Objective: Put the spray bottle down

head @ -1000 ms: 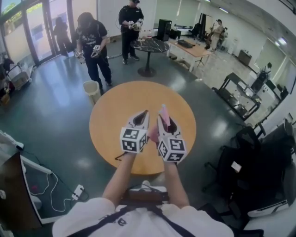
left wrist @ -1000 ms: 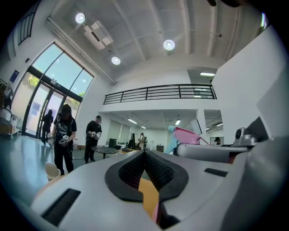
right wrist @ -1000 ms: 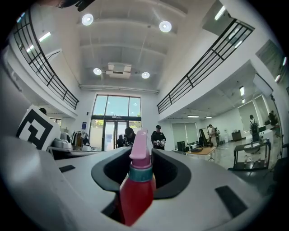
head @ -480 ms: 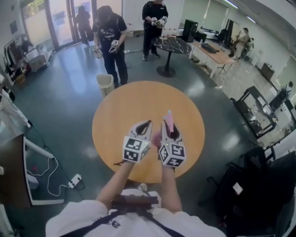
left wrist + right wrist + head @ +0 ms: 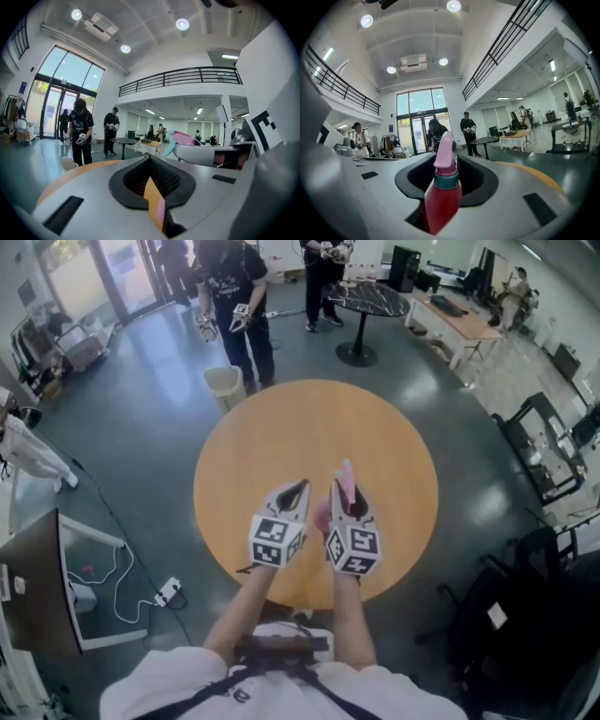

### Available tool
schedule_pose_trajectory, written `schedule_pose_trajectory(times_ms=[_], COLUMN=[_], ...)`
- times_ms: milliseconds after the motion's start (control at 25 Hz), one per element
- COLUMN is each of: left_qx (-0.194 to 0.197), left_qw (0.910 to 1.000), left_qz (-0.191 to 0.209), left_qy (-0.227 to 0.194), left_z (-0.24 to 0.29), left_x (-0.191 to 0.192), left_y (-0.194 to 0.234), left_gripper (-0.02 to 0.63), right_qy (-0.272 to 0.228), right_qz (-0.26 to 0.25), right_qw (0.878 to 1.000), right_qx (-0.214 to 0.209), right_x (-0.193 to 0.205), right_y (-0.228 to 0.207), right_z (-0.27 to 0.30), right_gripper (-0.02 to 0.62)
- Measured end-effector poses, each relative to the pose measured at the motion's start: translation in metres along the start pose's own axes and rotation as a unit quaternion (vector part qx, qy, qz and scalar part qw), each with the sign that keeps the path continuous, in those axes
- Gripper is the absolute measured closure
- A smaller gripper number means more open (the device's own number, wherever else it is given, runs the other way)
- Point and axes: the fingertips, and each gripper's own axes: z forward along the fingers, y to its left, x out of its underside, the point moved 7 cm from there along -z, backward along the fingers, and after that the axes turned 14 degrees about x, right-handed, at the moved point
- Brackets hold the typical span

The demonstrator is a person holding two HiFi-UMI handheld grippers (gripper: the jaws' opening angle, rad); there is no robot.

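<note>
My right gripper (image 5: 346, 495) is shut on a spray bottle (image 5: 346, 480) with a red body, a teal collar and a pink spray head. It holds the bottle above the near half of the round wooden table (image 5: 309, 423). In the right gripper view the bottle (image 5: 442, 190) stands upright between the jaws, its pink head above them. My left gripper (image 5: 296, 489) hovers close beside it on the left, jaws together and nothing in them. In the left gripper view the pink spray head (image 5: 184, 138) pokes out past the right gripper's body (image 5: 211, 153).
Two people (image 5: 232, 296) holding grippers stand on the floor beyond the table, next to a pale bin (image 5: 225, 383). A dark round table (image 5: 368, 298) is further back. Black chairs (image 5: 539, 549) stand at the right, and a desk (image 5: 33, 587) with cables at the left.
Both grippers have sunk toward the tabletop and moved a little forward over it, side by side. The bottle stays in the right gripper. The head view now shows the whole table.
</note>
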Motion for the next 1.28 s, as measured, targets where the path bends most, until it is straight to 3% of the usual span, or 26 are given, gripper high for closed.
schedule_pose_trajectory(times_ms=[640,1280], left_qx=[0.004,0.03], left_qw=[0.998,0.987], left_qz=[-0.051,-0.112], left_qy=[0.036,0.112], left_z=[0.05,0.109], left_x=[0.028,0.087], left_y=[0.055,0.135], left_gripper=[0.595,0.595], right_qy=[0.071,0.148], right_qz=[-0.018,-0.034], right_qw=[0.997,0.986], right_qx=[-0.002,0.062], right_x=[0.042,0.112], right_y=[0.005,-0.002], right_z=[0.071,0.176], right_gripper=[0.437,0.437])
